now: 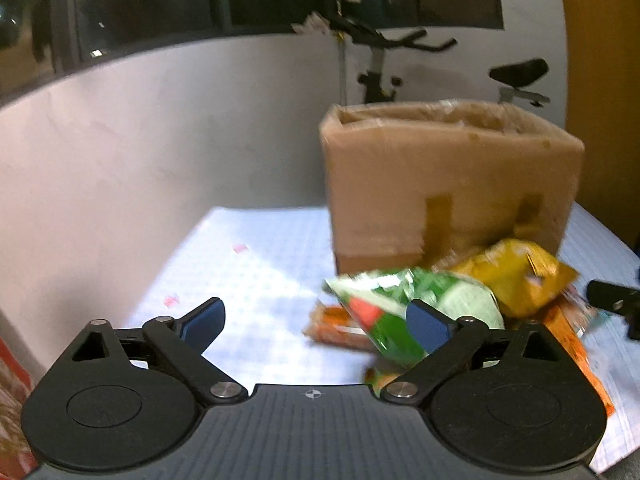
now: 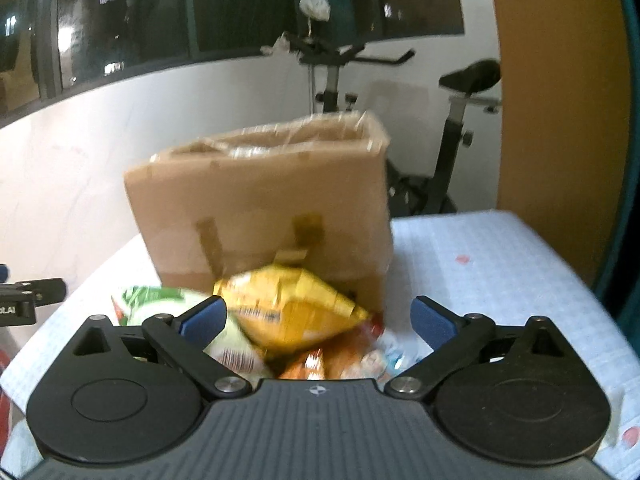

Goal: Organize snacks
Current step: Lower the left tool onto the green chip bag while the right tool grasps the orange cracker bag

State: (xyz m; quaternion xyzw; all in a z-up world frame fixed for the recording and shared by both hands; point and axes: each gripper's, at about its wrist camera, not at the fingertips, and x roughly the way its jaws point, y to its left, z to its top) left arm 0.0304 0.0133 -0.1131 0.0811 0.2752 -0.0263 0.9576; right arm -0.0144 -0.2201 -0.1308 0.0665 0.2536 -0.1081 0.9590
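Cardboard box [image 1: 448, 184] is the anchor here, standing upright on the pale checked table cover [image 1: 256, 256], open at the top, brown tape strips on its near face, clear film crinkled along its rim. Right at the foot of that box sits the snack pile, heaped and overlapping: a yellow bag [image 2: 292, 312], puffed and creased, rides on top and leans against the box's near wall; a green-and-white bag [image 1: 404, 308] with a red patch lies just beside it on the side away from the box; orange packets [image 1: 572, 344] are pinned underneath, edges poking out. Everything is smeared with motion blur, so print on the packs can't be read. Left gripper [image 1: 316, 320] has its blue-padded fingers spread wide with nothing between them, one pad overlapping the green bag in view, contact not clear. Right gripper [image 2: 318, 316] is likewise splayed and empty, framing the yellow bag from the front of the box. Behind the box, an exercise bike [image 2: 452, 120] stands against the white wall.
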